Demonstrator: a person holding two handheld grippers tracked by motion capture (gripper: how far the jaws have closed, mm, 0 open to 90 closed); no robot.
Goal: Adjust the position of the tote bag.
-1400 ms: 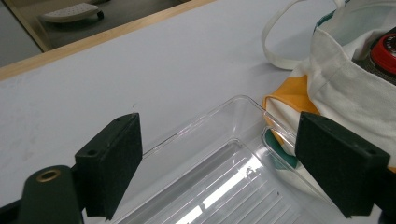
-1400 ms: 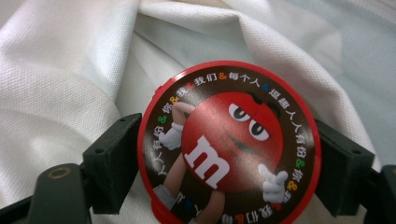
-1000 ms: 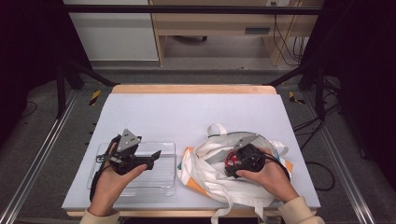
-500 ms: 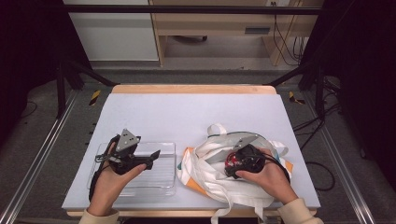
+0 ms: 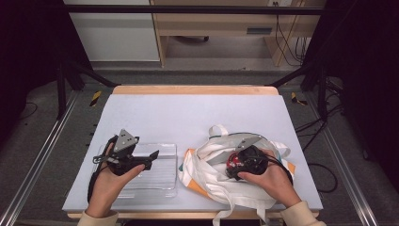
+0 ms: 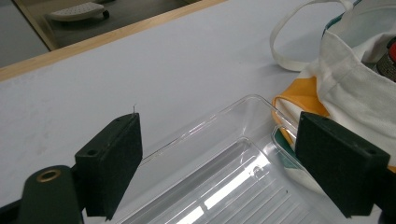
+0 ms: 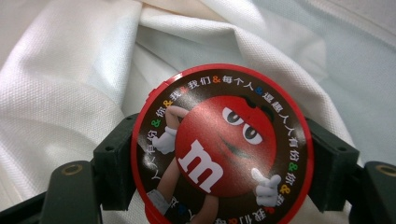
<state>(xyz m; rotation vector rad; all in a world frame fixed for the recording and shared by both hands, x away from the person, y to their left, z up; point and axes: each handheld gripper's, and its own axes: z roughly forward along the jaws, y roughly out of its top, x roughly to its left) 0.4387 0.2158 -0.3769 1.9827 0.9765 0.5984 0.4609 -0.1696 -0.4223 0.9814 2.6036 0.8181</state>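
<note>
A white tote bag [image 5: 214,167] with orange and green trim lies on the table's near right. Inside its opening my right gripper [image 5: 234,163] is shut on a round red candy tub [image 7: 219,144]; the jaws press both sides of its lid, which carries a red cartoon face. White bag cloth [image 7: 65,70] surrounds the tub. A clear plastic tray [image 5: 164,162] lies at the near left. Over its left part my left gripper [image 5: 149,157] hangs open with nothing between its pads [image 6: 114,158]; the tray's bare ribbed floor [image 6: 233,186] lies below.
The bag's handle loop [image 6: 299,42] lies on the white table top [image 5: 188,113] beyond the tray. A wooden edge [image 5: 195,90] bounds the table's far side. Metal rails [image 5: 37,160] run along both sides, with cables [image 5: 324,169] on the floor at the right.
The right hand has shifted slightly inside the bag, still holding the tub. The left gripper has stayed over the tray.
</note>
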